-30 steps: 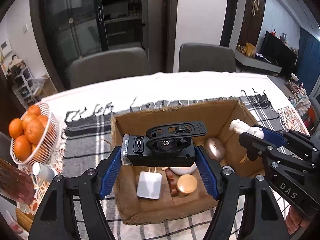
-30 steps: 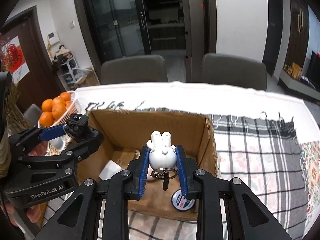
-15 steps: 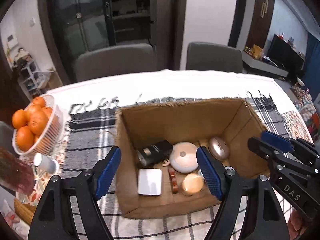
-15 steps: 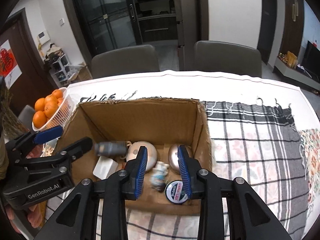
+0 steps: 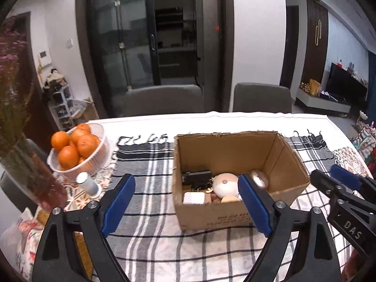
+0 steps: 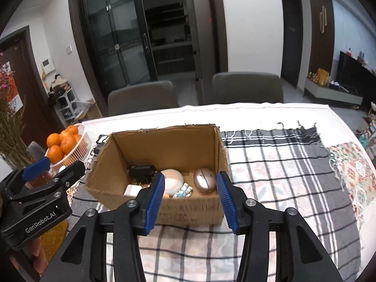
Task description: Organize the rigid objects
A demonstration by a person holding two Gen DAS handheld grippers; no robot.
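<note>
An open cardboard box stands on the checked cloth. Inside lie a black gadget, a white round device, a metallic mouse, a white square charger, a round wooden piece and a small white figurine. My left gripper is open and empty, in front of the box. My right gripper is open and empty, at the box's near wall.
A white basket of oranges stands left of the box, with a small white cylinder in front of it. A vase of dried flowers is at far left. Two grey chairs stand behind the table.
My left gripper let go of the black gadget and my right gripper let go of the white figurine; both now lie in the box. Both grippers opened and drew back toward me.
</note>
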